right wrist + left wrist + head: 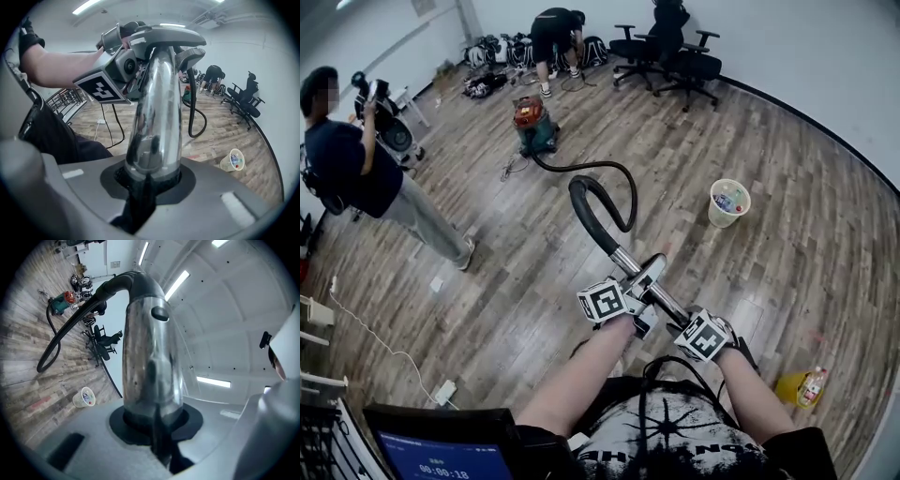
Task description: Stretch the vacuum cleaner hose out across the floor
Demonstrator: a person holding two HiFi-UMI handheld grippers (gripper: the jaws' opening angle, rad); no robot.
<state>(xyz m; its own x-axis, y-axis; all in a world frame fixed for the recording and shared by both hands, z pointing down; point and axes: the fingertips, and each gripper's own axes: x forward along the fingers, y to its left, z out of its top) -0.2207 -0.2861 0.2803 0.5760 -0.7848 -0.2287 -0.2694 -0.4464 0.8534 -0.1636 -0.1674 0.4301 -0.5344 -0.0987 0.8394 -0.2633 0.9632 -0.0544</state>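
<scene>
A red and green vacuum cleaner (533, 125) stands on the wood floor toward the back. Its black hose (617, 174) runs forward along the floor, loops, and rises into a bent black cuff (585, 208). The cuff joins a shiny metal wand (625, 262) that slants toward me. My left gripper (639, 289) is shut on the wand higher up. My right gripper (678, 317) is shut on it just below. In the left gripper view the wand (150, 357) stands up out of the clamped jaws (157, 430). The right gripper view shows the wand (157, 122) clamped (149, 183), with the left gripper (123, 65) above.
A pale wastebasket (729, 202) holding litter stands right of the hose loop. One person (358, 167) stands at the left, another (555, 33) bends over at the back beside black office chairs (670, 52). A yellow bottle (807, 386) lies lower right; a power strip (442, 393) and cable lie lower left.
</scene>
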